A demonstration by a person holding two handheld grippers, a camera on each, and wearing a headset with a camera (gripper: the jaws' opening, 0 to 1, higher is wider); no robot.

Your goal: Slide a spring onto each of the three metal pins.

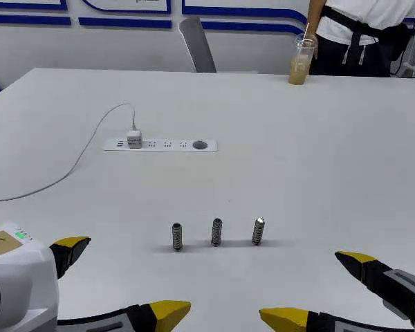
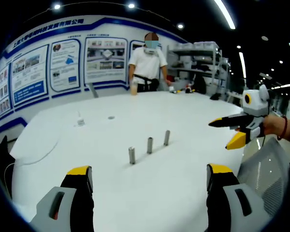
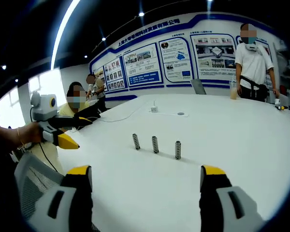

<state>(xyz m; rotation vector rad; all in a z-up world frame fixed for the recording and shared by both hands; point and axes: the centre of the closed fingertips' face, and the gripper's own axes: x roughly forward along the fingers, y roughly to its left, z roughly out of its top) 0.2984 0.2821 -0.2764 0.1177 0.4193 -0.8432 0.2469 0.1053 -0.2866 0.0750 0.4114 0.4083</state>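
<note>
I am holding my left gripper (image 2: 149, 170) with its jaws spread wide, gripping nothing, and my right gripper (image 3: 146, 170) is gaping the same way, empty. Both are hovering low over the white table (image 1: 318, 138). Ahead of them, well apart from my fingers, three pins are standing upright in a row: the left pin (image 1: 178, 236), middle pin (image 1: 216, 232) and right pin (image 1: 258, 231), each wearing a spring. Farther back a power strip (image 1: 159, 144) is lying flat.

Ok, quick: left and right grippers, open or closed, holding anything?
Left gripper: open, holding nothing.
Right gripper: open, holding nothing.
</note>
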